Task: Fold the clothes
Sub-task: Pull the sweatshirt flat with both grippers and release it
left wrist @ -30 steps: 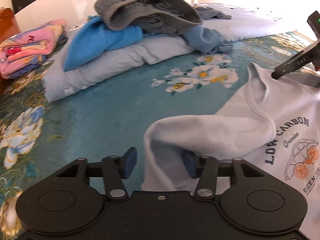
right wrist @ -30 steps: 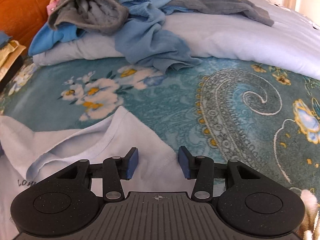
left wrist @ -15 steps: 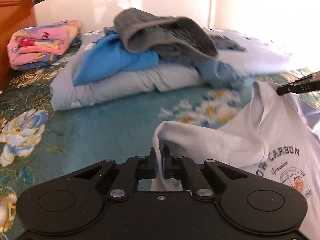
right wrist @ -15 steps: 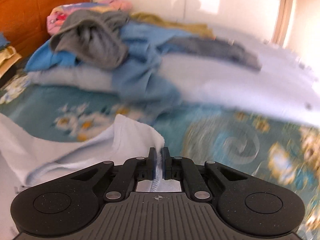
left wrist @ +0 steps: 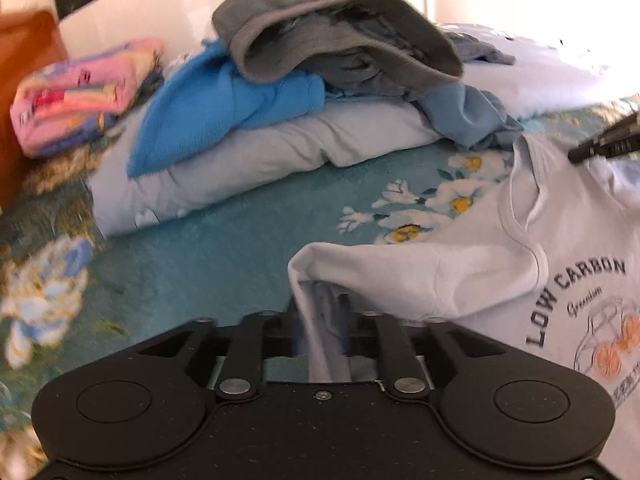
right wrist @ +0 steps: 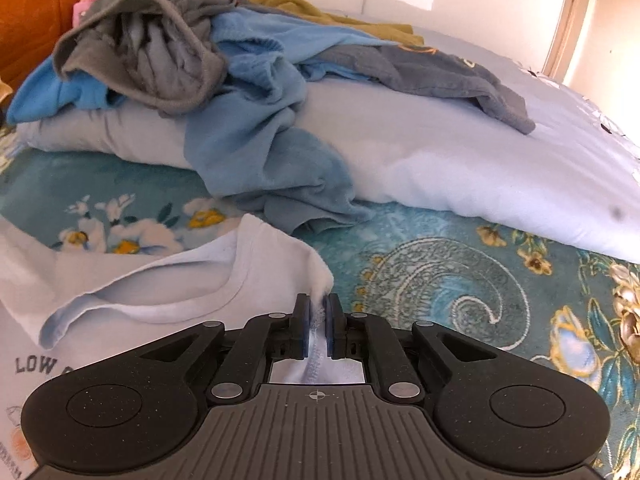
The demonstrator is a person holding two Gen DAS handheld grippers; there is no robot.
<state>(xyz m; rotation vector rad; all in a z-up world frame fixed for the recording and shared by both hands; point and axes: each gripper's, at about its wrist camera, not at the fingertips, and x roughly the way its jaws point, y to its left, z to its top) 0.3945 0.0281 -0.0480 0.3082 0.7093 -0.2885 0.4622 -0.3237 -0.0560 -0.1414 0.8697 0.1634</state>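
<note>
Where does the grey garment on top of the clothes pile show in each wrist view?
Left wrist: grey garment top centre, on the bright blue garment.
Right wrist: grey garment upper left, same blue garment beneath.
Shared landmark: white T-shirt printed LOW CARBON.

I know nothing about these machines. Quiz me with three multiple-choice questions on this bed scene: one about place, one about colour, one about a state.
1. Where does the grey garment lie?
A. on top of the clothes pile
B. flat on the teal bedspread
C. on the floor

2. What colour is the printed T-shirt?
A. red
B. pale, nearly white
C. black

3. What is the right gripper doing?
A. standing wide open
B. clamped on the T-shirt's edge
C. holding a pillow

Answers: 1 A, it tops the blue clothes on the pillow. 2 B, pale cloth with dark lettering. 3 B, its fingers pinch the cloth.
</note>
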